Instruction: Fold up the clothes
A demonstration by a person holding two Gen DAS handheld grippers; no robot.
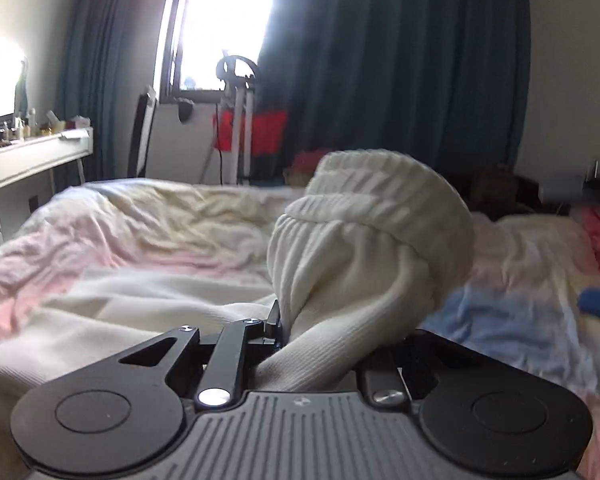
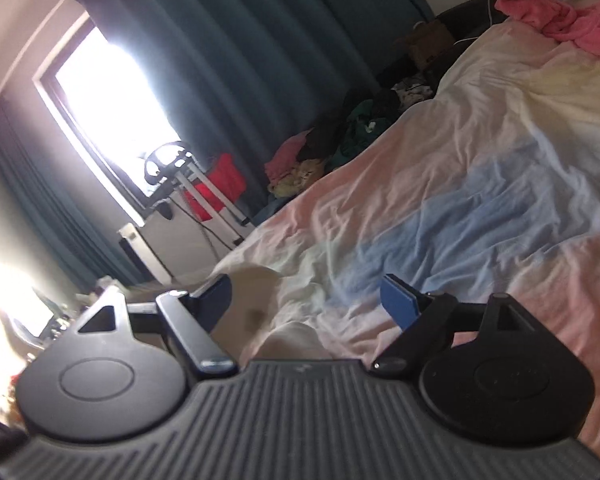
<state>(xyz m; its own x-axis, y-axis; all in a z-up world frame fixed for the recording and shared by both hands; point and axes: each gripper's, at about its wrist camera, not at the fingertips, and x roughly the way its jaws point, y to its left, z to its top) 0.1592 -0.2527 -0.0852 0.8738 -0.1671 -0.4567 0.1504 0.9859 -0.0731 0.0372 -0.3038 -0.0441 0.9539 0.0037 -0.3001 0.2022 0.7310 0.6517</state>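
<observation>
Progress is hard to fix from the left wrist view: the left gripper (image 1: 296,332) is closed tight on a white ribbed garment (image 1: 364,240), which bunches up in a rounded lump above the fingers while the rest trails down onto the bed (image 1: 148,232). The cloth is gathered, not flat or squared (it may be a knit top, though the shape is too crumpled to say), so by my reading a neat fold is not there now. This could be the garment being lifted to spread out, or carried partway through a fold.

From the right wrist view, the right gripper (image 2: 304,300) stands wide open and holds nothing, tilted over the bed, with its blue-padded fingers (image 2: 398,300) well apart.

The bed's rumpled cover is pale with pink, yellow and blue patches. Beyond it hang dark teal curtains (image 2: 236,40) beside a bright window (image 2: 112,112); a heap of clothes (image 2: 332,148) sits near the far edge, and a pink blanket (image 2: 560,20) lies at the head.
</observation>
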